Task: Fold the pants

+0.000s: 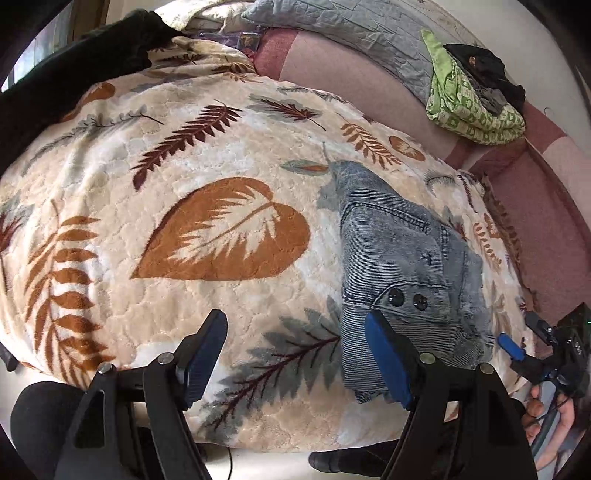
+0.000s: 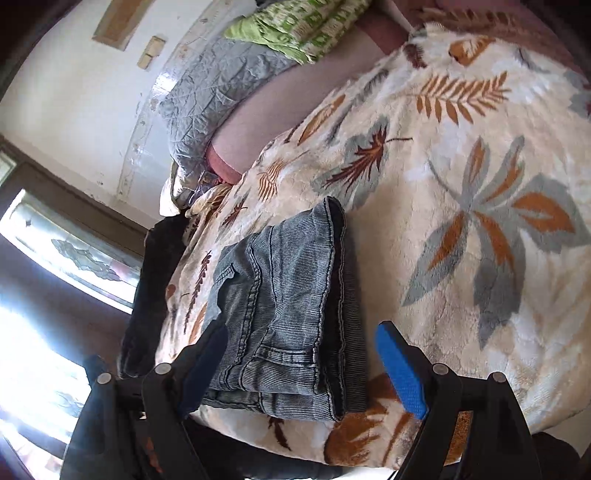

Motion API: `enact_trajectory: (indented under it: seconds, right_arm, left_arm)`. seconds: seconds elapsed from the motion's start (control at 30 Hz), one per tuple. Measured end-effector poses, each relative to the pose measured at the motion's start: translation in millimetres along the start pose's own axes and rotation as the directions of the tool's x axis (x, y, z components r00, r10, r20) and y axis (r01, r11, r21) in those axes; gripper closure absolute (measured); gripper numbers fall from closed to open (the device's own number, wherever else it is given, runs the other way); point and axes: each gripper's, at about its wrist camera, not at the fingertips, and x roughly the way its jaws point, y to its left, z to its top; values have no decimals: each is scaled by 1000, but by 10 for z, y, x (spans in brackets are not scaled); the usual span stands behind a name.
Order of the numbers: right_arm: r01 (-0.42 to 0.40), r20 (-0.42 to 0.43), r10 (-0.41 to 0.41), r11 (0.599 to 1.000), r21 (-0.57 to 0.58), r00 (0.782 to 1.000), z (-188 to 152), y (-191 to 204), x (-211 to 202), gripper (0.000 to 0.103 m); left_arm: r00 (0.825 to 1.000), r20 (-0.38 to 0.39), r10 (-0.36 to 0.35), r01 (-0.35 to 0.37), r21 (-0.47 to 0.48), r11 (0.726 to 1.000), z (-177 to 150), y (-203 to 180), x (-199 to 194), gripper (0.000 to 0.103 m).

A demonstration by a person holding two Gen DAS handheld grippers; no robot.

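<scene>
Bed: a wide mattress under a pink sheet (image 1: 369, 74) filled most of the room as I saw it, with a pale wall (image 2: 74, 74) behind it.
Blanket: a cream fleece blanket (image 1: 184, 147) printed with rust, brown and grey leaves lay spread over the bed and reached its near edge.
Quilt: a grey-blue quilt (image 1: 332, 22) lay bunched along the far side, against the wall.
Dark cloth: a black garment (image 1: 74, 66) was draped at one corner of the blanket.
Green bundle: a lime patterned cloth (image 1: 465, 110) sat on the pink sheet with a small dark item on top of it.
Pants: the grey-blue denim pants (image 1: 402, 266) lay folded into a compact stack on the blanket near its front edge, two dark buttons showing on a pocket flap.
Left gripper: the left gripper (image 1: 295, 358) hung over the blanket with its fingers spread wide and grasping nothing; its right blue pad stood in front of the pants' near corner, and whether it touched them I could not tell.
Right gripper: the right gripper (image 2: 303, 369) pointed down at the folded stack, fingers released and spread, one on either side of the pants' near end, neither pad pressing the cloth.
Hand: a bare hand (image 1: 554, 417) held the right gripper's handle at the bed's edge.
</scene>
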Motion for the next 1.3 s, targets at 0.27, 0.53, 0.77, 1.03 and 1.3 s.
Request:
enact_trajectory:
  seconds: [0.27,0.53,0.77,1.03,1.3]
  right_arm:
    - [1,-203,26,991,133,979,376,-188,449,18]
    - [28,-339,23,989,146,941,532,-138,984,17]
    - [148,-334,-140,989,0,932,485,60,1128,59]
    - [155,-241,-197,971,-181,950,433,606,882,75]
    - [84,-148,-132,953,-289,980,682,1332,510,76]
  left_arm:
    - [940,-141,-312,290,-153,945,378,12,449,26]
    - [857,-234,-458,403,-249,881,517,-125,985,26]
    - [891,-229,-392,356,-184,916,498,-190,1054,68]
    - [960,-121,-254,261,43,964,447,-522,563,82]
    - [963,32,-266,259,139,956,812,-669,-168,82]
